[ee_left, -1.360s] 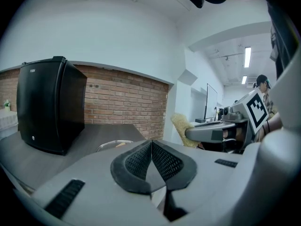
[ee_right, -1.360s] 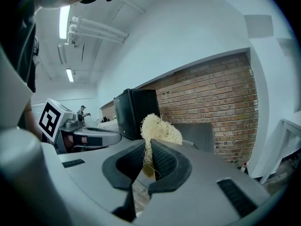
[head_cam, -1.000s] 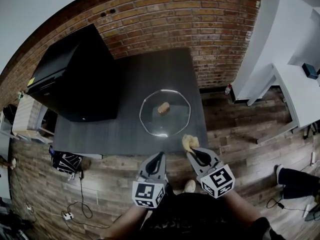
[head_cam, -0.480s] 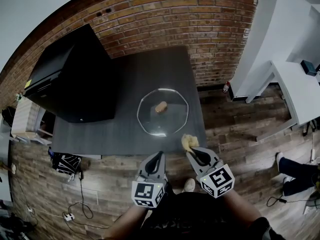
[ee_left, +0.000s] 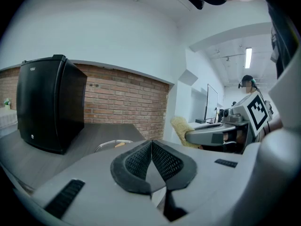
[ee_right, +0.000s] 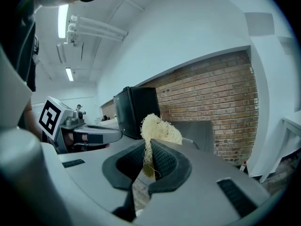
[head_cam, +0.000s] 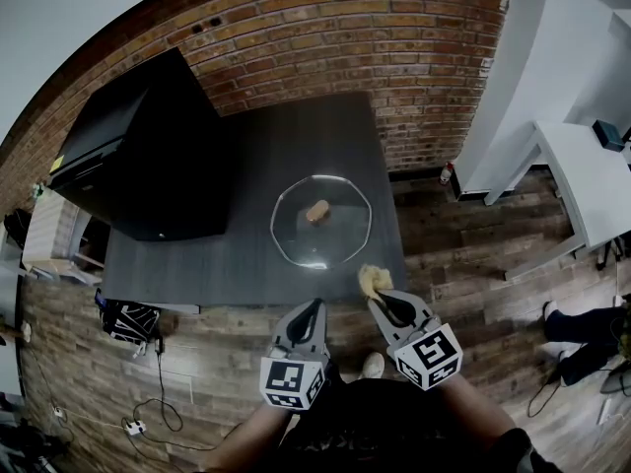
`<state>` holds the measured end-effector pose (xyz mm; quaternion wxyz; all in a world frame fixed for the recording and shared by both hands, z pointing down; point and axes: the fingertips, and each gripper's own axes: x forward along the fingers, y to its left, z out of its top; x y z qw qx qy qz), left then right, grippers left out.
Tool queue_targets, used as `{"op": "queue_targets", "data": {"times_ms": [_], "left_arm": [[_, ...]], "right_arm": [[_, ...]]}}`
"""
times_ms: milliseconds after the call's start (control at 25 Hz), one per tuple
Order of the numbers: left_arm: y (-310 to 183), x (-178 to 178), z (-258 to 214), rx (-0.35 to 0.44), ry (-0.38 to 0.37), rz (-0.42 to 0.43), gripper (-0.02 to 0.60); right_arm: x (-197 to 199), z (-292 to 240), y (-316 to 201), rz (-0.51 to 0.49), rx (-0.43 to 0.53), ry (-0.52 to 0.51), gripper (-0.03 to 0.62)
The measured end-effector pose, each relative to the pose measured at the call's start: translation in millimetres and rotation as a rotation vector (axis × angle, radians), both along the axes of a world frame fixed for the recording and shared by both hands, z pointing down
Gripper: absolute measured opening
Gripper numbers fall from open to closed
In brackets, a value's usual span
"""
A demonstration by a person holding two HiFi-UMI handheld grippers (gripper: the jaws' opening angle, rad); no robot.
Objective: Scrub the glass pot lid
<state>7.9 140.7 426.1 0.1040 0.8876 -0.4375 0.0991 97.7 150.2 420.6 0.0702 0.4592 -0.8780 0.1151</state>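
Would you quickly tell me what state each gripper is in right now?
Left gripper: closed, empty.
Right gripper: closed on the loofah scrubber.

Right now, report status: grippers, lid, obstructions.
Left gripper shut, empty. Right gripper shut on scrubber, short of table. Lid flat on table, untouched. Black box left of it, apart.

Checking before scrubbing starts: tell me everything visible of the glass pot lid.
The glass pot lid is round and clear, with a thin rim and a tan knob at its centre. It lies flat, knob up, on the dark table, toward the right corner nearest the person. Only the table touches it.
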Motion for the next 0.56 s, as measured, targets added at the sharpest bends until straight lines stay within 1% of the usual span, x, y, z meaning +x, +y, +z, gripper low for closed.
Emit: {"op": "queue_targets", "data": {"times_ms": [560], "left_arm": [[8.4,-9.3,-2.0,0.009,0.003,-0.013,0.034]], "right_arm": [[-9.2,-2.5,7.6,-0.013,0.010,0.005,0.040]]}}
